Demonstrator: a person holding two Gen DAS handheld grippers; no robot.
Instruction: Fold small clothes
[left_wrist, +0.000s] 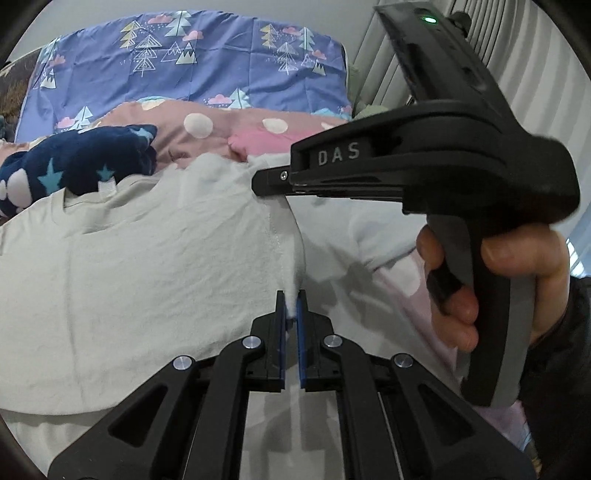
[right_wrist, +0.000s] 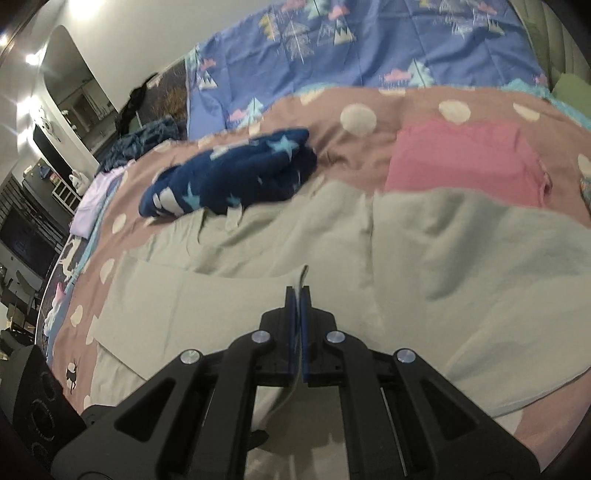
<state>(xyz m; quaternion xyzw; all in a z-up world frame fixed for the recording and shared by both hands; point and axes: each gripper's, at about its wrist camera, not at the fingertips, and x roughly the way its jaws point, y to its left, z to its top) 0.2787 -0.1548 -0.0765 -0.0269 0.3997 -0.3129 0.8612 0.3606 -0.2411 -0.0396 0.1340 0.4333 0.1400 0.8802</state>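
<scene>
A pale grey-white T-shirt (left_wrist: 147, 266) lies spread across the bed, its collar toward a dark blue garment. My left gripper (left_wrist: 291, 299) is shut on a raised fold of the shirt's edge. In the same view my right gripper (left_wrist: 264, 182) reaches in from the right, held by a hand (left_wrist: 461, 295), its jaws together over the shirt's upper edge. In the right wrist view the right gripper (right_wrist: 299, 295) is shut on a thin edge of the T-shirt (right_wrist: 424, 258), which runs back between the blue pads.
A crumpled navy garment with pale blue stars (left_wrist: 74, 162) (right_wrist: 229, 177) lies just beyond the shirt. A folded pink garment (right_wrist: 465, 166) sits on the pink dotted quilt (right_wrist: 369, 110). A blue tree-print sheet (left_wrist: 184, 62) covers the far bed. Curtains (left_wrist: 384, 74) hang at the right.
</scene>
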